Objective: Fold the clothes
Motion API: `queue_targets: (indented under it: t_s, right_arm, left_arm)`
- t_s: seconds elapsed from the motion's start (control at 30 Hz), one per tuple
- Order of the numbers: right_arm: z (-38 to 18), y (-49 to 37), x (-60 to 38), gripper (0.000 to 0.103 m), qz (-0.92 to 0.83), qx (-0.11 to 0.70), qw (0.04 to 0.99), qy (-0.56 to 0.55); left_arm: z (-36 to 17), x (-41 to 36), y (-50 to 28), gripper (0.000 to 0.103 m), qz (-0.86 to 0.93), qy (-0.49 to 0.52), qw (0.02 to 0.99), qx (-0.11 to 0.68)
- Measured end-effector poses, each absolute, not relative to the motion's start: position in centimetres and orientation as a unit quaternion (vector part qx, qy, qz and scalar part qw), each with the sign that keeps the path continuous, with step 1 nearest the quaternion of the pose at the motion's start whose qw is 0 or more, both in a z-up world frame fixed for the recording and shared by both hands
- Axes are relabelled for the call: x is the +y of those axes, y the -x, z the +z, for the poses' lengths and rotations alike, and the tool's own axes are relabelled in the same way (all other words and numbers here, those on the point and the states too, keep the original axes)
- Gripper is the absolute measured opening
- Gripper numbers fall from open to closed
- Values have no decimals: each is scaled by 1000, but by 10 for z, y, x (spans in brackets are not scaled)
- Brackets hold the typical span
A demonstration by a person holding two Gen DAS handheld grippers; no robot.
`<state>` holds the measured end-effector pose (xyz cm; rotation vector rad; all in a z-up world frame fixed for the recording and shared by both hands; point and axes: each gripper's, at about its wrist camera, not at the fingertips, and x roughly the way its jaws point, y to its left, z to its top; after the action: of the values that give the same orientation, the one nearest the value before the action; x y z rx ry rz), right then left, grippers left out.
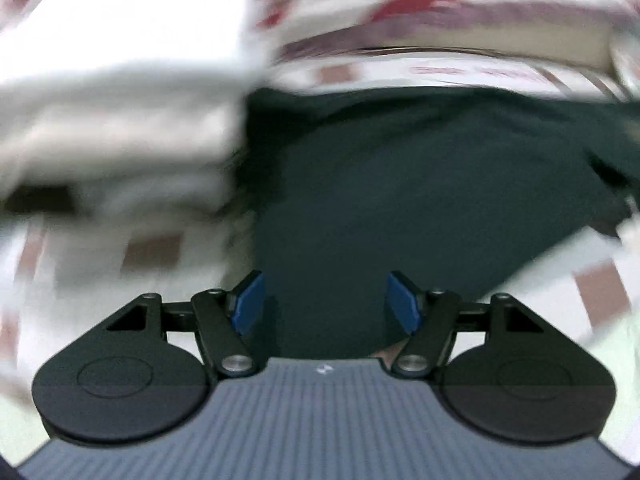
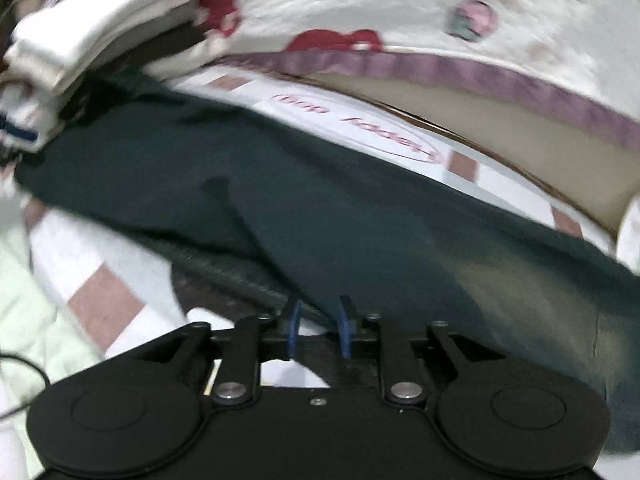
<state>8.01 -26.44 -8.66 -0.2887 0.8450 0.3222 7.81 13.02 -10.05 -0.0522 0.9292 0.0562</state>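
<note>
White folded stack smeared by blur

Oval mark on the white folding board: I read pink letters in a pink oval, upside down from my right camera, second word roughly "folder"; first word unclear to me.
Left camera: same mark, too blurred to read.

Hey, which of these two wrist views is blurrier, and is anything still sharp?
Left wrist view: heavy motion smear over the white clothes and dark garment; only the left gripper is crisp. Right wrist view: milder blur, folded stack readable, right gripper sharp, edges bent by fisheye.
</note>
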Motion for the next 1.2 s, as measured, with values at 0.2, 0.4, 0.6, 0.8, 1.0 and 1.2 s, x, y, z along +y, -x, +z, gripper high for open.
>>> queue_targets:
  t_s: [0.2,0.4,0.6,0.8,1.0,1.2]
  right_arm:
    - [-86,-95,-235,37,203,409,884,101]
    - [-101,-97,-191,43,174,372,867,281]
    - [-95,-98,-210,43,168,383,880,227]
    - [-99,-98,-240,43,127,396,887,198]
    - [-105,-100,-266,47,98,410,895,145]
    - [-107,-101,-275,47,94,410,900,115]
  left_arm:
    - [-101,180,-62,62,85,205,872,436]
    - [-114,190,-50,63,113,271,846,446]
    - [-124,187,-54,64,104,271,835,468]
    - [-128,175,-66,64,101,262,837,470]
    - [-125,167,-75,12,105,230,861,442]
    - [-88,167,-62,10,106,202,903,363]
